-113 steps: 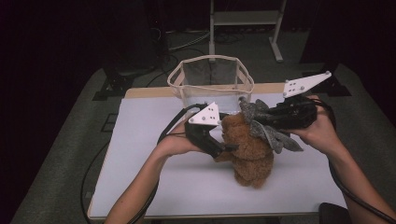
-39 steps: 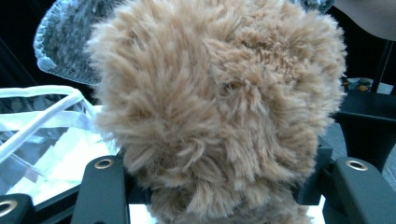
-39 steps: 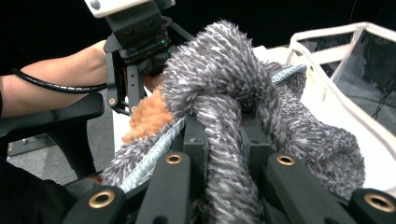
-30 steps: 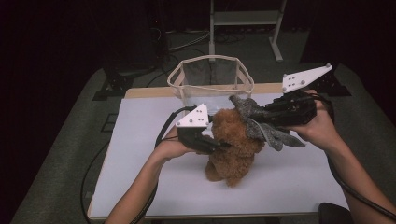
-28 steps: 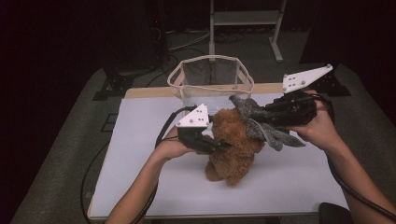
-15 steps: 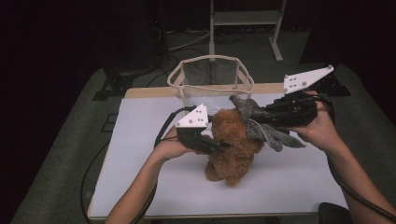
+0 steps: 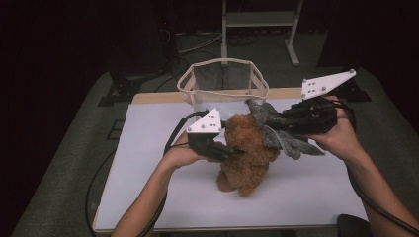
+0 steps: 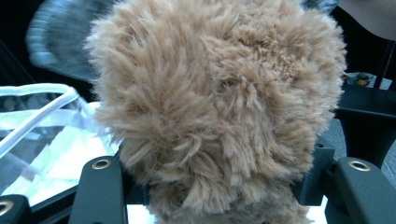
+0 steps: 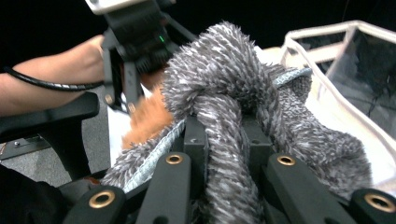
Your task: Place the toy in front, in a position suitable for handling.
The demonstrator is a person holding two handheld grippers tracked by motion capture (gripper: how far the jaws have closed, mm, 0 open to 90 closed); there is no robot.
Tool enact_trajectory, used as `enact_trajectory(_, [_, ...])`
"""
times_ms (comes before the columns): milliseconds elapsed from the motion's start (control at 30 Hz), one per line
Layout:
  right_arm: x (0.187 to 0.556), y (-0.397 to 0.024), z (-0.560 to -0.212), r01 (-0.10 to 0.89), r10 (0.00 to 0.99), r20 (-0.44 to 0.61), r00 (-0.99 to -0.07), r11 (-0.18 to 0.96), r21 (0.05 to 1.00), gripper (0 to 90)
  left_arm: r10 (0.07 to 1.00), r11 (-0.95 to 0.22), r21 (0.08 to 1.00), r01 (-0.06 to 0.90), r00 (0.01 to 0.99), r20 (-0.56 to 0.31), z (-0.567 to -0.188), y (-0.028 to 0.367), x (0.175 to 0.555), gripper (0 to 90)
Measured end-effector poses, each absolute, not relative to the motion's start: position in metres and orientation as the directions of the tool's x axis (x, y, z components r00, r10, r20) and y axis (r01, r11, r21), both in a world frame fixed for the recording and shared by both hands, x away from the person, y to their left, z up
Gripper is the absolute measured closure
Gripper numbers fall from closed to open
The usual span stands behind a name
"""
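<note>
The teddy bear (image 7: pixel 247 153) between the left gripper's black fingers (image 8: pixel 100 186) is shaggy golden brown. The cloth (image 9: pixel 224 93) between the right gripper's black fingers (image 9: pixel 170 186) is grey, flecked with white. Beyond both, the mesh basket (image 7: pixel 197 81) is cream-rimmed, on a white tabletop (image 7: pixel 148 197).

You have no text, label, brand, number or sign to read anywhere here; nothing on any item shows legible lettering in these views.
</note>
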State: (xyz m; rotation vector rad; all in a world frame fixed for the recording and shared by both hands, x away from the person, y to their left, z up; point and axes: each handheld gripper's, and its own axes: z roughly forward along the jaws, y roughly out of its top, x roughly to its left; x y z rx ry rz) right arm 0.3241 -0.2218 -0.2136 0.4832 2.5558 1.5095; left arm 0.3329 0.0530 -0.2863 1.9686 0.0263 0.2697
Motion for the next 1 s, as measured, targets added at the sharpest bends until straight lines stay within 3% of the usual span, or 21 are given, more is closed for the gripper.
enact_trajectory(1000, [0.331, -0.236, -0.225, 0.237, 0.349, 0.094, -0.932, 0.391, 0.889, 76.0, 0.177, -0.396, 0.914, -0.087, 0.970, 0.169, -0.282, 0.071, 0.335, 38.3])
